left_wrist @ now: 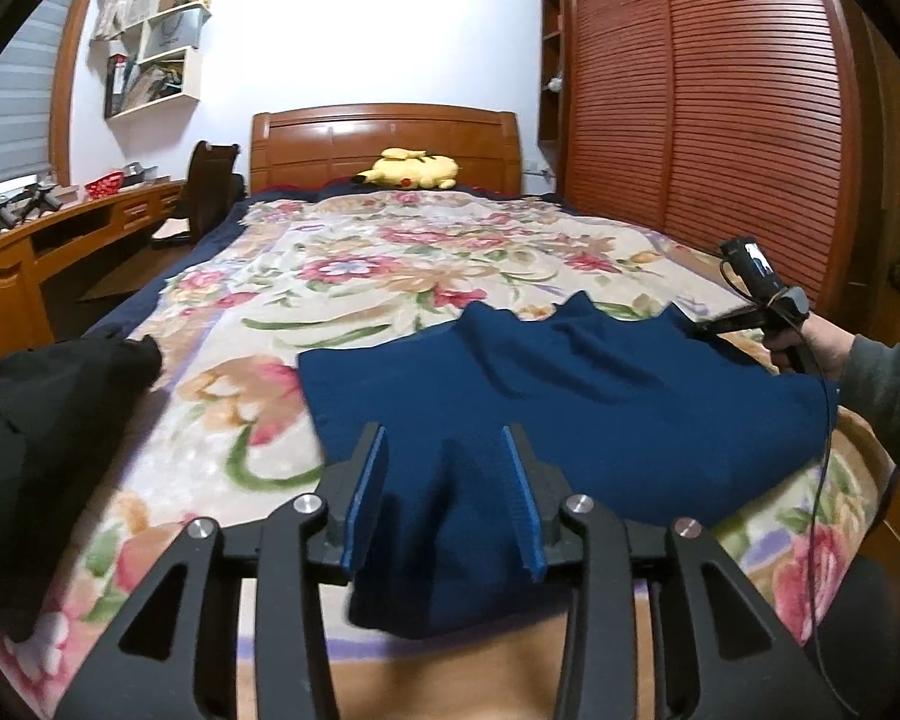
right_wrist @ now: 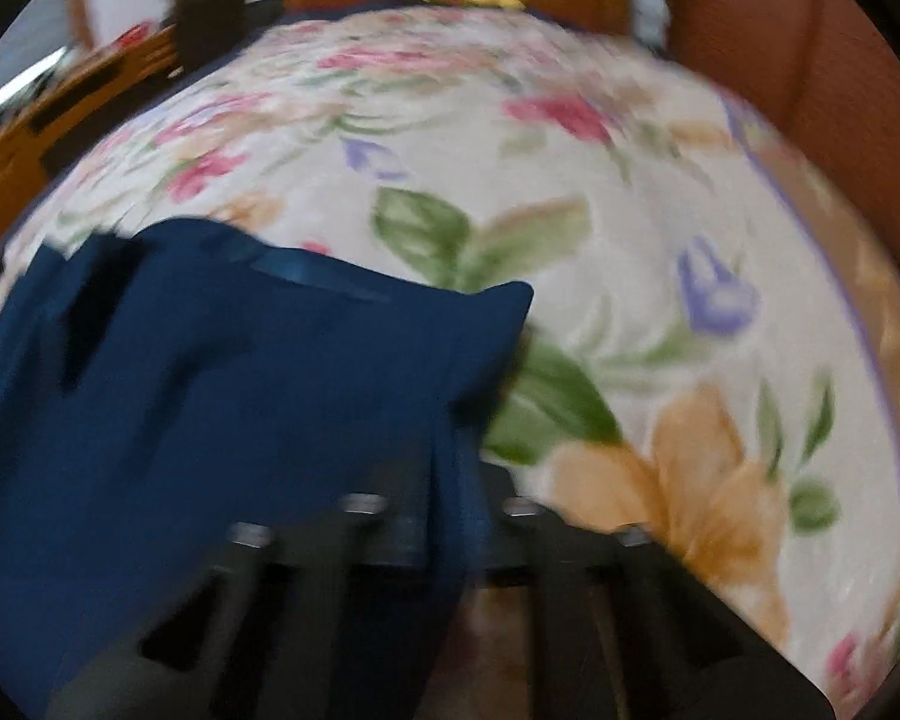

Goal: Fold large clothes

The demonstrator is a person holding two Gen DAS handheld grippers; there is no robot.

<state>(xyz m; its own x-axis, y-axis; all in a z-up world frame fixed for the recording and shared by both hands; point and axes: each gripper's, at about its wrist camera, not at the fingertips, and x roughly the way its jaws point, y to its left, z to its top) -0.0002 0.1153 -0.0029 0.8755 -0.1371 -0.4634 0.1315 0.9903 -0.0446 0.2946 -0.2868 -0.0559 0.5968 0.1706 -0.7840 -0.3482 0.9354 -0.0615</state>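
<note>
A dark blue garment (left_wrist: 570,384) lies partly folded on the flowered bedspread (left_wrist: 390,264), its near corner hanging over the bed's front edge. My left gripper (left_wrist: 444,468) stands open at that corner. Blue cloth passes loosely between its blue-padded fingers (left_wrist: 369,480), and the pads do not press on it. At the garment's far right edge a hand (left_wrist: 822,348) holds my right gripper (left_wrist: 705,327), which is shut on the cloth. The right wrist view is blurred. There the blue garment (right_wrist: 240,390) fills the left side and a fold of it runs down into the right gripper (right_wrist: 444,480).
A black garment (left_wrist: 42,408) lies at the bed's left front. A yellow plush toy (left_wrist: 411,171) rests by the wooden headboard. A slatted wardrobe (left_wrist: 720,120) stands right of the bed. A desk (left_wrist: 60,240) and a chair (left_wrist: 207,192) are on the left.
</note>
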